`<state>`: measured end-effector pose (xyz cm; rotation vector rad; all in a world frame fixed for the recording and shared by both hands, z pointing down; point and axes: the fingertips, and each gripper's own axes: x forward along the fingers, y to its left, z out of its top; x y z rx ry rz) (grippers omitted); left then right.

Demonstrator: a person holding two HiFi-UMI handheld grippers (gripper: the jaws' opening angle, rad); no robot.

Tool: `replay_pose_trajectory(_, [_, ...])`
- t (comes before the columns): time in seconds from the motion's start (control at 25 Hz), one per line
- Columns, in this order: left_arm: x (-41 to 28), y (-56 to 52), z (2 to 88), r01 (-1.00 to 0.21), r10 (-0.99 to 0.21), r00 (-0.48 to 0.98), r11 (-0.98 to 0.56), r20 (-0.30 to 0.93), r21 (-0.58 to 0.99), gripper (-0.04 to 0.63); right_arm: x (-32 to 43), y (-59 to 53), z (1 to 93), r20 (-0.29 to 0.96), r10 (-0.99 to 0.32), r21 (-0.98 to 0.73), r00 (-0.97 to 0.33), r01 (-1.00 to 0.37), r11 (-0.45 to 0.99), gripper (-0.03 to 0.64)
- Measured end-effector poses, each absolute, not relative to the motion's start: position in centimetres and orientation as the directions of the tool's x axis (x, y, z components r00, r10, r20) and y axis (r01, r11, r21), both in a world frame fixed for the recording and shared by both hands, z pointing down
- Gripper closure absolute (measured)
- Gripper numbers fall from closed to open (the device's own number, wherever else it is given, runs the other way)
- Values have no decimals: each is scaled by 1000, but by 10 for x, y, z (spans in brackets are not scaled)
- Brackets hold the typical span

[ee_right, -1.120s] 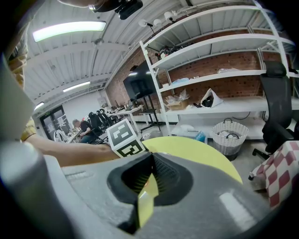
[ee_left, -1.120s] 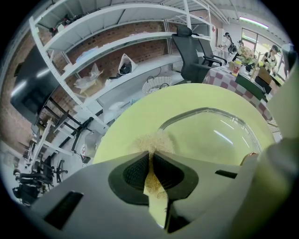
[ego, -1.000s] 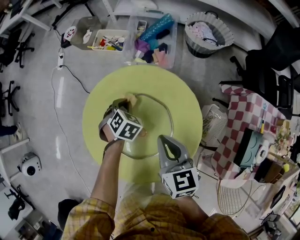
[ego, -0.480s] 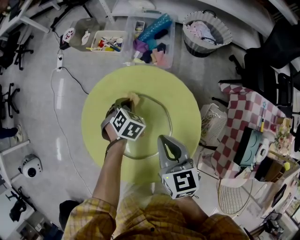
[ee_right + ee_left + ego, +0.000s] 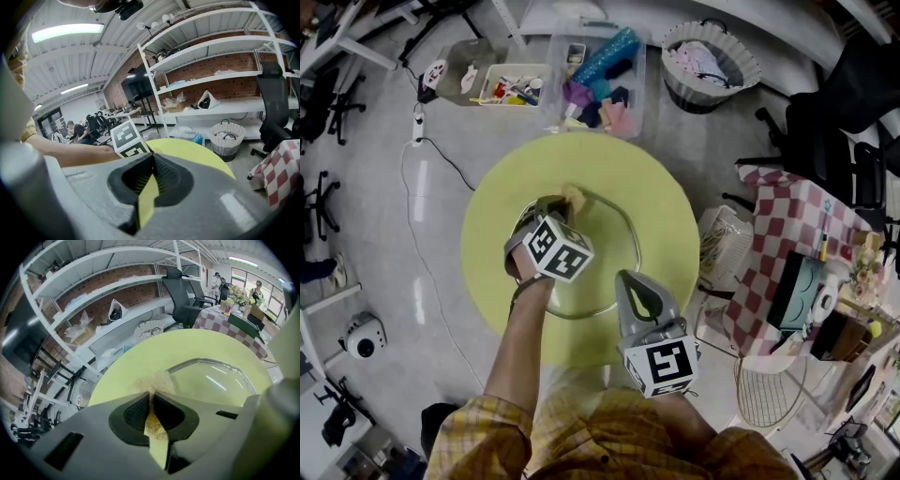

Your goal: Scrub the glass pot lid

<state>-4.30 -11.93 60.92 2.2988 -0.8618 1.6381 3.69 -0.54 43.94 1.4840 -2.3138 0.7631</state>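
Table (image 5: 670,202): lid (image 5: 605,246) beside sponge (image 5: 151,381) in L jaws

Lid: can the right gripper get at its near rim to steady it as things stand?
Probably yes. The right gripper sits at the near-right rim of the lid, nothing between them; the left gripper and sponge are at the far rim. Its jaws are shut, so they must open first.
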Motion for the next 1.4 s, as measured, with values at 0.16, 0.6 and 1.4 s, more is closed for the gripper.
replay_pose_trajectory(0.16, [-40,-116,610,-536,-334,220,-826,916,-173,560,37,-6,438,498,-754,-278,-429,-902,330,620])
replay_pose_trajectory(0.6, [-32,-93,605,-485,-249,241,-868,938,-106,560,38,-1,432,489,-759,-279,-429,-902,330,620])
replay_pose_trajectory(1.4, [-33,-58,604,-438,-152,232,-898,961,-37,560,43,16,421,470,-774,-274,-424,-904,329,620])
